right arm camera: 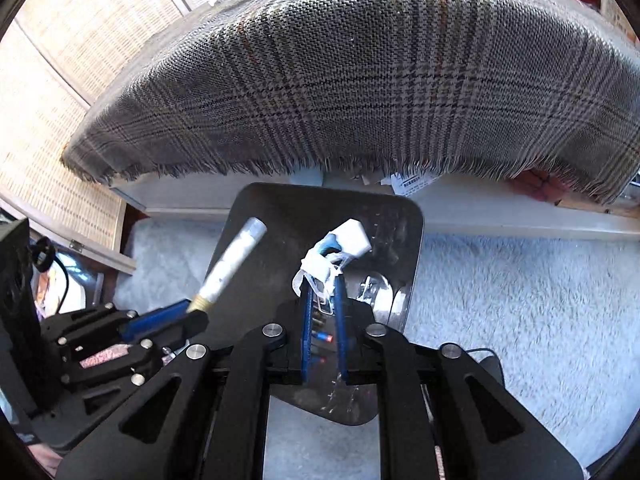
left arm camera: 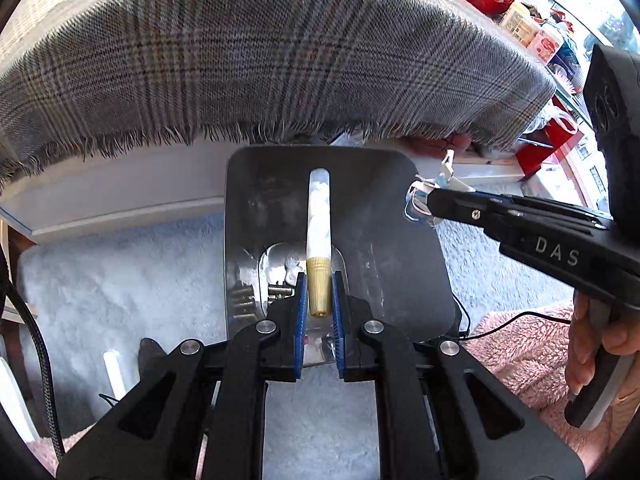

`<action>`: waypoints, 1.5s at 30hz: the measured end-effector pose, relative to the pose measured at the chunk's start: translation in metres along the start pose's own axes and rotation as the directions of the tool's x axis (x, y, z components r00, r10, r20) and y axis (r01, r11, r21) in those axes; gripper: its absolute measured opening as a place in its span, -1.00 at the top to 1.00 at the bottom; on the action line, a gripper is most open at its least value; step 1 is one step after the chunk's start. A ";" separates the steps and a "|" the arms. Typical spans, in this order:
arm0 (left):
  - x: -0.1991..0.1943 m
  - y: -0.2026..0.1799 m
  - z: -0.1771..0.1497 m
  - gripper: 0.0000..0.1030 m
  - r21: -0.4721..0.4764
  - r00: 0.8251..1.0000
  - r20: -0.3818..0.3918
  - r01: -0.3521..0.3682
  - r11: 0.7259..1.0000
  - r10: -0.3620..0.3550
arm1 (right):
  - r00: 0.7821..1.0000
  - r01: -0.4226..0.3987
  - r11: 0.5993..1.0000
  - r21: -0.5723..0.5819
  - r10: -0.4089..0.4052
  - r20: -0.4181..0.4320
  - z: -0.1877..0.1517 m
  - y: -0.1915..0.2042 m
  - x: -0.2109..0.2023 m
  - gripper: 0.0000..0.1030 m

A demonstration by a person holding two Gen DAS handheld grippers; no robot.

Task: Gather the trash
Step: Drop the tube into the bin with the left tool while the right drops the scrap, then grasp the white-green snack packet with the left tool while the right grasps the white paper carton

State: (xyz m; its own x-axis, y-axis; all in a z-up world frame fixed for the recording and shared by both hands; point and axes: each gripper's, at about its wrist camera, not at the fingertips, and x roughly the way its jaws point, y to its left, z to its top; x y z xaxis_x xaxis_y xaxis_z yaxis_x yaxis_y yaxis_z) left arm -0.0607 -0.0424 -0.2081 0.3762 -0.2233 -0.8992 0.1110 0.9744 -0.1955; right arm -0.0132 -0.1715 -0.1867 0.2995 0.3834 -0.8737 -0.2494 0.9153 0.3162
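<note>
My left gripper [left arm camera: 320, 288] clamped on gold base of white tube [left arm camera: 319, 212]. My right gripper [right arm camera: 323, 280] clamped on white-blue plastic scrap [right arm camera: 334, 252]. Both held over open dark bin [left arm camera: 380, 208], on pale rug below plaid-draped counter [left arm camera: 240, 60]. Nothing dropped yet; release remains. More litter on counter top, far side.

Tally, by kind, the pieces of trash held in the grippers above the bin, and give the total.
Tube with gold cap, in the left gripper: 1
Crumpled white-and-blue wrapper scrap, in the right gripper: 1
Total: 2
Both hang over the dark metal bin lid.
</note>
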 end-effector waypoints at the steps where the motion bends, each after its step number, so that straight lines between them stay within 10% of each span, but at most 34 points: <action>1: 0.001 0.001 0.000 0.79 -0.002 1.000 -0.003 -0.002 1.000 0.002 | 1.000 -0.004 1.000 0.003 0.004 -0.001 0.000 0.000 0.000 0.73; 8: 0.002 0.005 0.003 0.70 -0.015 1.000 -0.003 -0.008 1.000 0.008 | 1.000 0.000 1.000 0.006 0.000 0.003 0.002 -0.002 0.001 0.70; 12: 0.001 0.005 0.006 0.54 -0.009 1.000 0.002 -0.020 1.000 0.020 | 1.000 0.007 1.000 0.024 -0.007 0.006 0.002 -0.004 0.001 0.06; 17: 0.000 0.007 0.007 0.35 -0.017 1.000 0.004 -0.022 1.000 0.023 | 1.000 0.008 0.999 0.049 -0.009 0.020 0.005 -0.011 -0.004 -0.20; 24: -0.013 0.008 0.023 -0.34 -0.018 0.999 0.039 -0.028 0.999 0.029 | 0.995 0.009 0.994 0.112 -0.020 0.098 0.021 -0.027 -0.028 -0.92; 31: -0.030 0.007 0.054 -0.66 -0.011 0.997 0.071 -0.030 0.999 0.031 | 0.987 0.043 0.994 0.102 -0.058 0.149 0.052 -0.032 -0.052 -0.93; 45: -0.062 0.001 0.165 -0.68 0.059 0.979 0.192 -0.088 0.994 0.075 | 0.945 0.165 0.984 0.068 -0.177 0.275 0.151 -0.060 -0.092 -0.93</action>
State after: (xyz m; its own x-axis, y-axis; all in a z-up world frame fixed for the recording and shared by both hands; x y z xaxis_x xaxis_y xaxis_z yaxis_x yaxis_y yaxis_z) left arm 0.0674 -0.0317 -0.0880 0.5530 -0.1500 -0.8196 0.1310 0.9871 -0.0923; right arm 0.1134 -0.2431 -0.0697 0.5806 0.2339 -0.7799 -0.1333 0.9722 0.1923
